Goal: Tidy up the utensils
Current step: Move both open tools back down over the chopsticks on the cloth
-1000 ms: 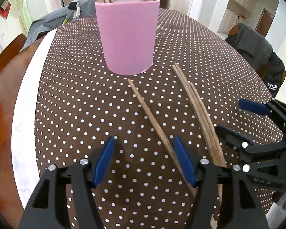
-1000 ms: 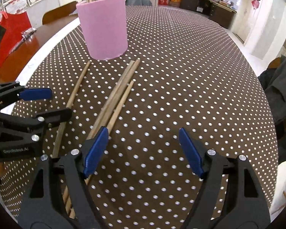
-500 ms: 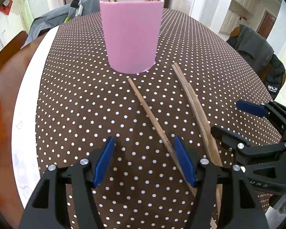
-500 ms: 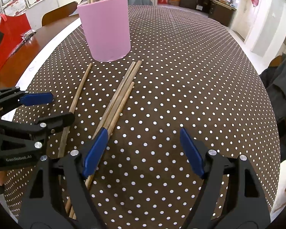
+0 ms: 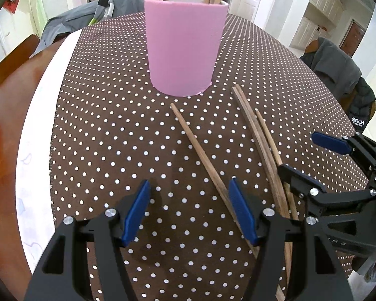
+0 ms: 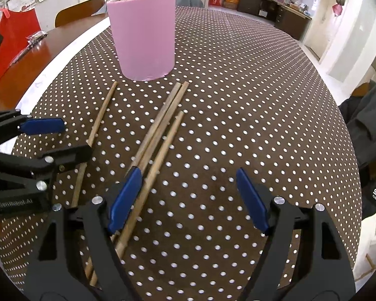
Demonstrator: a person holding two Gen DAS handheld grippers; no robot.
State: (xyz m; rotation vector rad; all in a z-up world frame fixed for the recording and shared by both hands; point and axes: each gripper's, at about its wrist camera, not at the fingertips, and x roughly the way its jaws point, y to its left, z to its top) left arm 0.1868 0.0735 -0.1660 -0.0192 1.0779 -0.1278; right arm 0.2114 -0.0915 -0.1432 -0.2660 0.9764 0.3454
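Both the left gripper (image 5: 189, 212) and right gripper (image 6: 189, 200) are held wide, nothing gripped. Four loose chopsticks (image 6: 160, 135) are seen mid-frame — below the pink cup (image 6: 144, 35), between the grippers.

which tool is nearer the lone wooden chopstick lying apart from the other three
Left. The left tool is open with its right finger over the lone wooden chopstick. The right tool is open further right, beside the bundle of three wooden chopsticks.
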